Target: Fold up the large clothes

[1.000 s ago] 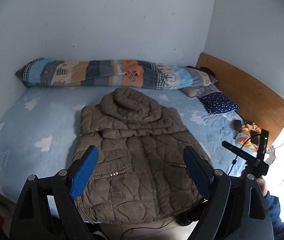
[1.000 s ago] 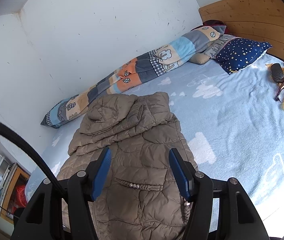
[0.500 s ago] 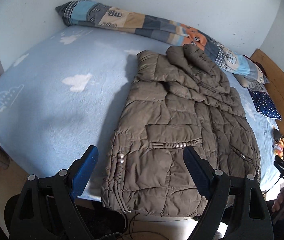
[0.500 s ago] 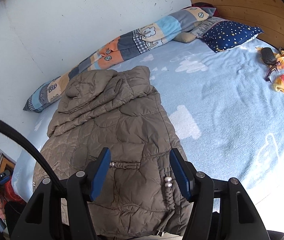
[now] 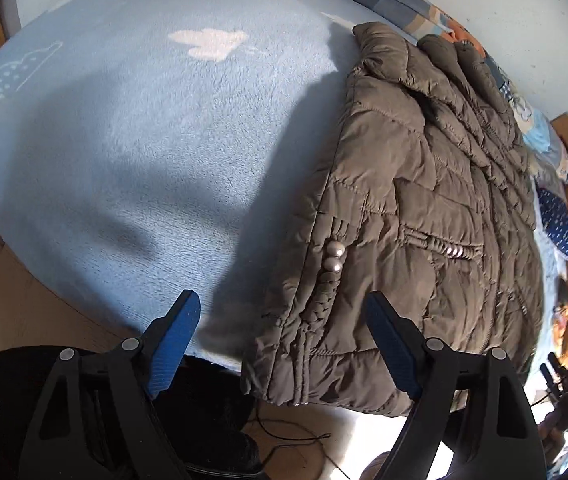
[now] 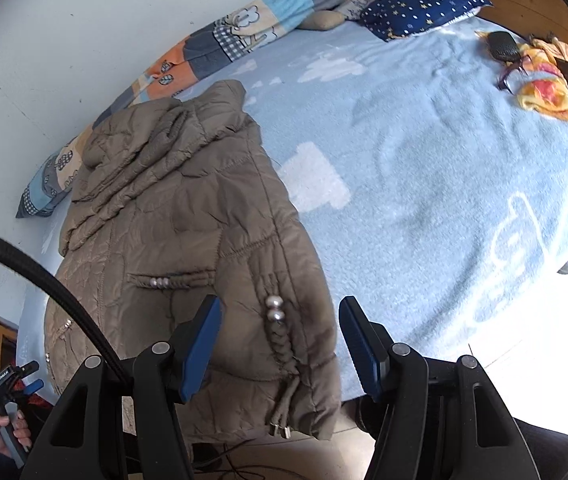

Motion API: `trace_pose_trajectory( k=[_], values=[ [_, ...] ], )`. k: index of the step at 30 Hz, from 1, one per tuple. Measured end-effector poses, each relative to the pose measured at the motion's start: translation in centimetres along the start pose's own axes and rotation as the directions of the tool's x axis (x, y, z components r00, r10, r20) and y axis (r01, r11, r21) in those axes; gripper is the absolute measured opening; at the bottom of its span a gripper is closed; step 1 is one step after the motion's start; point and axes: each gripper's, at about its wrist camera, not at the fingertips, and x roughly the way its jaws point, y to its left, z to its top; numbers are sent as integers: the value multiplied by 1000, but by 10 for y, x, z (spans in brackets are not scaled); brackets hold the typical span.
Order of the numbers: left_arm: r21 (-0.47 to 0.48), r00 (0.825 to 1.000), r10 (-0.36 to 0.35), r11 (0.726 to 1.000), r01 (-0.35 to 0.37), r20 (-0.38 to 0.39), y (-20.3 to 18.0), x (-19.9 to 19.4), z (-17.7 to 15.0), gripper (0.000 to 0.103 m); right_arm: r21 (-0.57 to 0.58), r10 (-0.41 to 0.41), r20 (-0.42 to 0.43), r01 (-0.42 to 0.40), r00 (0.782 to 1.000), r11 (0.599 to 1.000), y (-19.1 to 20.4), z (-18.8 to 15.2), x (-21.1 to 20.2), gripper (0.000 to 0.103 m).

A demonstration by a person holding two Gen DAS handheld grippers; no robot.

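The left gripper [image 5: 279, 316] hangs released above the bed's near edge at the frame bottom, the brown puffer jacket [image 5: 424, 208] lying hem-first between its pads and up to the right; bare blue blanket [image 5: 131, 152] fills the left. The right gripper [image 6: 279, 322] is also released over the jacket's [image 6: 187, 240] hem corner, open blanket [image 6: 444, 168] stretching right.
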Motion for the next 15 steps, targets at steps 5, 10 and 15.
trace_pose_trajectory(
  k=[5, 10, 15],
  values=[
    [23, 998, -7, 1000, 9, -68, -12, 15, -9, 82, 85, 4, -41, 0, 999, 996, -25, -11, -2, 66],
    [87, 995, 65, 995, -58, -80, -21, 26, -18, 81, 113, 8, -72, 0, 997, 994, -32, -14, 1, 67],
    [67, 993, 39, 997, -32, -110, -19, 37, -20, 80, 95, 11, -136, 2, 991, 996, -27, -17, 14, 71]
  ],
)
